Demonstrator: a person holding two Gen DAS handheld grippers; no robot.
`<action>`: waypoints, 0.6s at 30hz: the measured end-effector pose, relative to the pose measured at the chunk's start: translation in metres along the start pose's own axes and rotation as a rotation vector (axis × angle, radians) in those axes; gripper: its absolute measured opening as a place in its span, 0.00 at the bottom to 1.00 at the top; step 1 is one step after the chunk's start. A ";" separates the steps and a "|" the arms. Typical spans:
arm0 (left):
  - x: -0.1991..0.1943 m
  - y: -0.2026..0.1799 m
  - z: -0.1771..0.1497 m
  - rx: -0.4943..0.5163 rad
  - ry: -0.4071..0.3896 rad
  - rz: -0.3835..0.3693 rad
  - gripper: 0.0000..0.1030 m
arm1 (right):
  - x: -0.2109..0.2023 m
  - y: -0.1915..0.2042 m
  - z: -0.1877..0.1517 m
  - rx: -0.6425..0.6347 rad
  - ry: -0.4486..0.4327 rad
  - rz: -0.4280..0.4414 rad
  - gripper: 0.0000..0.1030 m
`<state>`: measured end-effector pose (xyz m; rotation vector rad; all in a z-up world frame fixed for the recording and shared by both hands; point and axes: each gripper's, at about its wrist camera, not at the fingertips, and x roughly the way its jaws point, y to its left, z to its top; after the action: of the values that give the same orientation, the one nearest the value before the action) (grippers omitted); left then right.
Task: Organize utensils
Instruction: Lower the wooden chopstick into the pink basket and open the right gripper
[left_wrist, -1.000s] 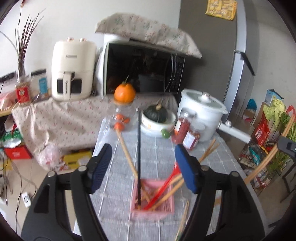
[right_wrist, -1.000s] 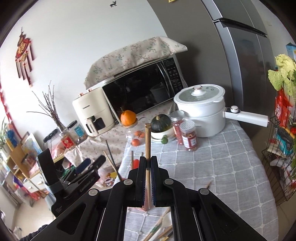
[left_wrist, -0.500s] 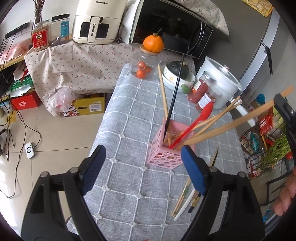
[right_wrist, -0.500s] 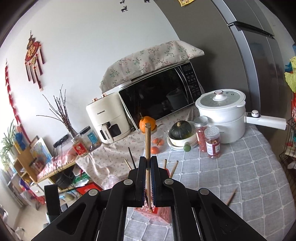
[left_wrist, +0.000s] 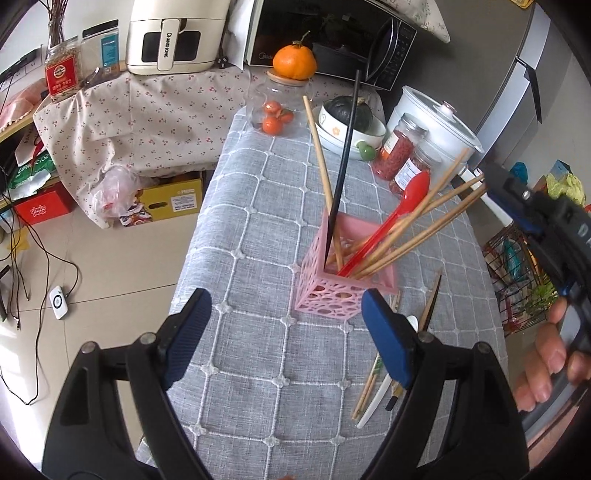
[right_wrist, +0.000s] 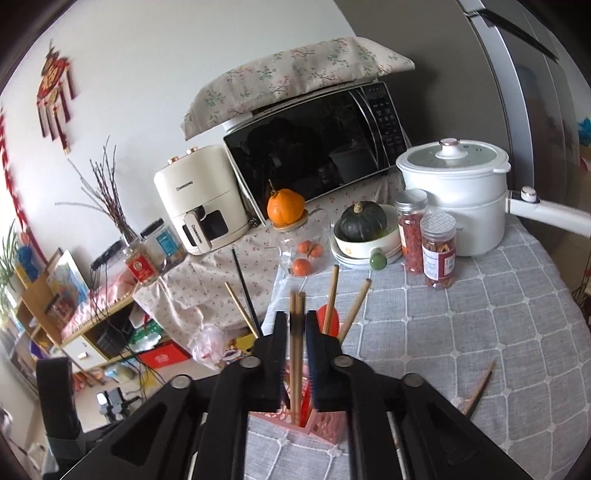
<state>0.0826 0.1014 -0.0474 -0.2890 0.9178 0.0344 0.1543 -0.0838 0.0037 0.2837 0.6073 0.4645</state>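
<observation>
Pink, lattice-walled utensil holder (left_wrist: 345, 291) bristles with slanting chopsticks while the right claw (right_wrist: 294, 341) pinches a wooden chopstick pair (right_wrist: 295, 354) and the left claw (left_wrist: 286, 339) gapes empty.

My left gripper (left_wrist: 286, 334) has blue ribbed pads on black arms. Mid-frame stands a pink holder (left_wrist: 345, 271) with a cut-out hole pattern; in it are a red spoon (left_wrist: 397, 218), a black chopstick (left_wrist: 343, 162) and tan wooden chopsticks (left_wrist: 417, 236). The tablecloth (left_wrist: 258, 236) is grey with a white stitched grid. At upper left a cream cloth (left_wrist: 166, 110) carries small red cherries. In the right wrist view, my right gripper (right_wrist: 297, 354) is black; the orange fruit (right_wrist: 285, 206) sits mid-frame, a dark green squash (right_wrist: 362, 220) beside it, a white pot (right_wrist: 456, 192) at right.
</observation>
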 end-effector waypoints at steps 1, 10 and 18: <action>0.000 -0.001 -0.001 0.004 0.001 0.000 0.81 | -0.003 -0.003 0.001 0.018 -0.006 0.010 0.32; 0.003 -0.015 -0.006 0.049 0.014 -0.005 0.87 | -0.055 -0.034 0.016 0.094 -0.110 0.010 0.71; 0.014 -0.033 -0.020 0.151 0.020 0.024 0.98 | -0.071 -0.071 0.006 0.053 -0.070 -0.154 0.85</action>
<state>0.0801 0.0633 -0.0624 -0.1382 0.9386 -0.0154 0.1298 -0.1807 0.0154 0.2997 0.5691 0.2897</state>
